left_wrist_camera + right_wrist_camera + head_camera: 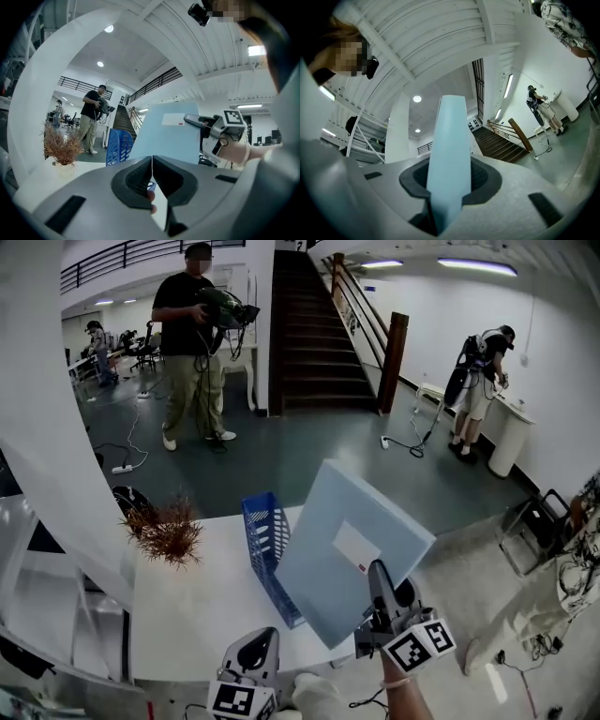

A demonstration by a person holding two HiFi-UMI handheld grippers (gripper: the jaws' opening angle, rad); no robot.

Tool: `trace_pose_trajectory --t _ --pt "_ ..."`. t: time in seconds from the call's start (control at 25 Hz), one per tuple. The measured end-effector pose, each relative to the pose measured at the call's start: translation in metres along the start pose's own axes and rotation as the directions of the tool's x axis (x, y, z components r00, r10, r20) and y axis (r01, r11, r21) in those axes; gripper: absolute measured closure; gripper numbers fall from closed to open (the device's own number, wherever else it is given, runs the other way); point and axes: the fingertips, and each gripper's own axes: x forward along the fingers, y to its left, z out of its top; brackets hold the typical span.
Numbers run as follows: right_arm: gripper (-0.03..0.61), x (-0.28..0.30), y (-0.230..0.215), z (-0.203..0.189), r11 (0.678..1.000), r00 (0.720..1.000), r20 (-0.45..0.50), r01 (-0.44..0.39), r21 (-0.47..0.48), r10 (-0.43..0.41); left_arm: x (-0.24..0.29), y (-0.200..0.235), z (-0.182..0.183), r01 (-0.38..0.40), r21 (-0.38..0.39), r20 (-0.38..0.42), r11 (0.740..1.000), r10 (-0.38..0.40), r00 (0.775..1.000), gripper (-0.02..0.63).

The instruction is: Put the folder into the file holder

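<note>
A light-blue folder (347,549) with a white label hangs tilted in the air over the right edge of the white table (197,606). My right gripper (378,570) is shut on its lower right edge. In the right gripper view the folder (450,154) stands edge-on between the pads. A blue perforated file holder (267,540) stands upright on the table just left of the folder, partly hidden behind it. My left gripper (262,645) is low at the table's near edge, shut and empty. In the left gripper view its jaws meet, with the folder (168,136), file holder (117,145) and right gripper (201,123) ahead.
A dried reddish plant (169,532) sits on the table left of the file holder. A white pillar rises at the left. On the floor beyond are a person (192,343) holding equipment, another person (483,381) at a counter, stairs (319,334) and a chair (534,521).
</note>
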Motion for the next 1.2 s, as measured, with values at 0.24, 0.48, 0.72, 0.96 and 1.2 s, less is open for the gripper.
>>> trace_pose_trajectory --t 0.24,0.48,0.72,0.96,1.2 --pt "0.451 0.011 0.008 -0.004 1.000 1.000 -0.002 -0.020 -0.024 0.020 0.002 0.004 0.002 -0.019 -0.012 -0.002 1.000 0.019 1.000 0.606" --pt "0.451 0.024 0.019 -0.009 0.997 0.999 0.012 -0.041 -0.072 0.042 0.004 0.013 0.003 -0.043 -0.018 0.004 0.999 0.043 0.999 0.606" --pt "0.451 0.036 0.031 -0.013 0.990 0.998 0.021 -0.055 -0.128 0.058 0.005 0.022 0.007 -0.073 -0.031 0.005 0.997 0.073 0.997 0.606" --pt "0.451 0.051 0.039 -0.024 0.982 0.997 0.017 -0.069 -0.174 0.073 0.009 0.034 0.007 -0.094 -0.044 0.007 0.995 0.095 0.995 0.606" --pt "0.449 0.060 0.041 -0.030 0.981 0.996 0.023 -0.080 -0.178 0.085 0.016 0.041 0.010 -0.106 -0.047 0.000 0.993 0.106 0.994 0.606"
